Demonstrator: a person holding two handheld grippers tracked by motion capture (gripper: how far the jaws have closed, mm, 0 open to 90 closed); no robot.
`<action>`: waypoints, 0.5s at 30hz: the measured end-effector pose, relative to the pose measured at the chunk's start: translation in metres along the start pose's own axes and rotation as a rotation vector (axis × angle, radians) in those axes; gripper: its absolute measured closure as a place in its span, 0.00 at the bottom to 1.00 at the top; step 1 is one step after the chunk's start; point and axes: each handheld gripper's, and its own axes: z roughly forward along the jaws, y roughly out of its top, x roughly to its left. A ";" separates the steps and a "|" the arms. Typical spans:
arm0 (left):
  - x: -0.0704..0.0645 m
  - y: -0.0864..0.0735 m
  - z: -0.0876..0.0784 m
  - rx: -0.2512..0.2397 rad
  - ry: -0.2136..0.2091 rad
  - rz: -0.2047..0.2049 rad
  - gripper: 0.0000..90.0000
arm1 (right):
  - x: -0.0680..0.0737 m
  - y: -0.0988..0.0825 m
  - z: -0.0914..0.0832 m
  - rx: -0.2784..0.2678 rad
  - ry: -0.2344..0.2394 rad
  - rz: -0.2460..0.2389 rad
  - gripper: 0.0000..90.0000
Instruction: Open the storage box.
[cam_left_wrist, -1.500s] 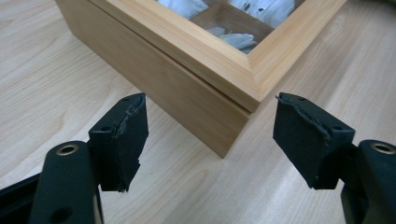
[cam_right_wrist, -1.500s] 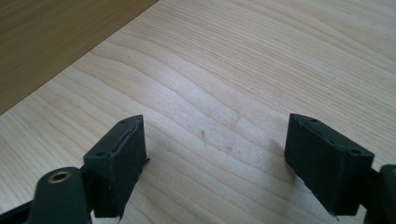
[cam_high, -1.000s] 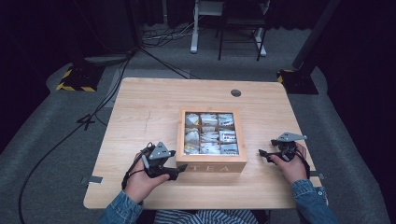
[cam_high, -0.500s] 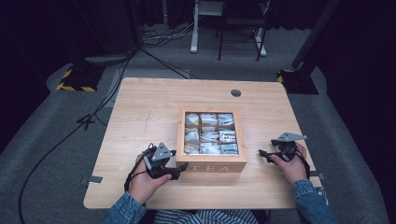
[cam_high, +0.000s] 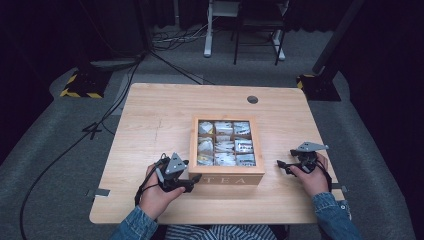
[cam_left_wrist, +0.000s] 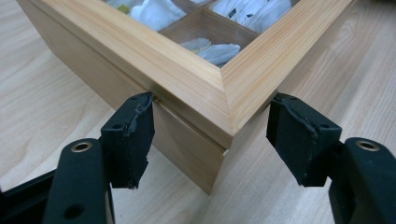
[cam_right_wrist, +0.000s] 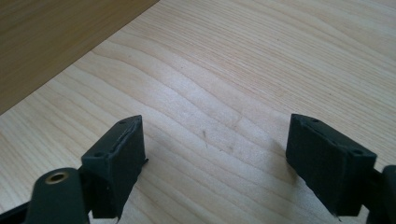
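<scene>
Left gripper (cam_left_wrist: 212, 133) at the wooden tea box (cam_high: 226, 172) corner – jaws closing in, one pad touching – right gripper (cam_high: 284, 166) wide open over bare table (cam_high: 150, 115), lower right

- "TEA" — capital letters on the front wall of the wooden tea box (cam_high: 227, 179) (high view; print on the sachets inside is illegible).

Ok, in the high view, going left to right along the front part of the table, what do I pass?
Left gripper → wooden tea box → right gripper, all on the table.
</scene>
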 end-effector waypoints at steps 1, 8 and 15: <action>0.000 0.001 0.000 0.005 0.003 -0.001 0.36 | 0.000 0.000 0.000 0.000 0.003 -0.003 0.22; -0.003 0.008 -0.002 0.030 0.039 0.049 0.33 | 0.000 0.000 0.000 0.000 0.006 -0.005 0.22; -0.003 0.014 -0.006 0.032 0.046 0.073 0.32 | 0.000 0.000 0.000 0.001 0.007 -0.004 0.22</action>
